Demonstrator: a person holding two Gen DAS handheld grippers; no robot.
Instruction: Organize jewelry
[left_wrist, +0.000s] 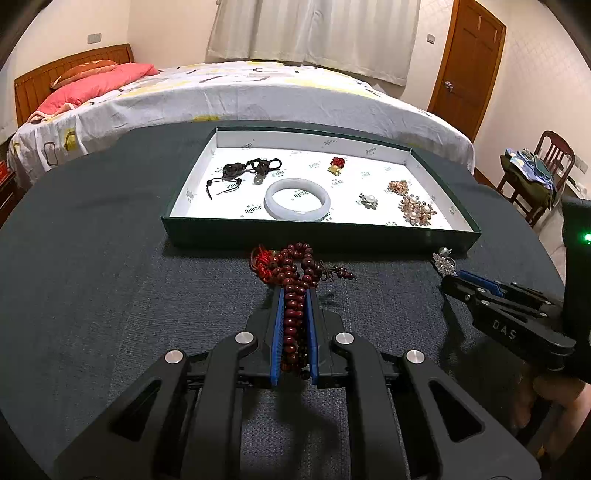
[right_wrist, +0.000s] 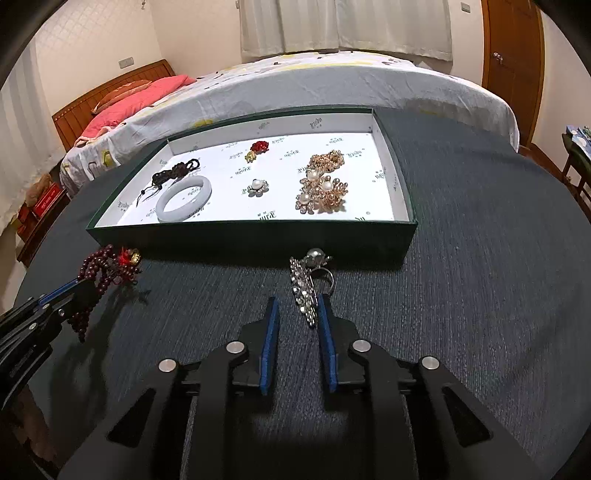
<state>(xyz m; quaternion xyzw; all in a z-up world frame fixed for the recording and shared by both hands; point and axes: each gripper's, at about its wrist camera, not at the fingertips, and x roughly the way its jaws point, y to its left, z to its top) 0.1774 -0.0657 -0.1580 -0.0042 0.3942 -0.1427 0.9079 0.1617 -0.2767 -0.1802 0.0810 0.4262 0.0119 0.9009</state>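
Observation:
My left gripper (left_wrist: 295, 290) is shut on a string of dark red beads (left_wrist: 293, 266) with a red tassel, just in front of the green box (left_wrist: 317, 240); the same beads (right_wrist: 99, 269) hang from it at the left of the right wrist view. My right gripper (right_wrist: 298, 300) stands open around a silver rhinestone brooch (right_wrist: 304, 288) with a pearl, which lies on the dark cloth. The brooch leans against the right finger, and the left pad is clear of it. The white-lined box (right_wrist: 258, 240) holds a white bangle (left_wrist: 297, 199), dark knotted cords (left_wrist: 243, 170), a red-and-gold charm (left_wrist: 337, 164), a pearl flower (left_wrist: 369, 201) and gold pearl brooches (left_wrist: 417, 210).
The round table (left_wrist: 92, 258) wears a dark blue-grey cloth. Behind it stands a bed (left_wrist: 258, 96) with a pink pillow. A wooden chair (left_wrist: 546, 166) piled with cloth sits at the right, near a brown door (left_wrist: 469, 70).

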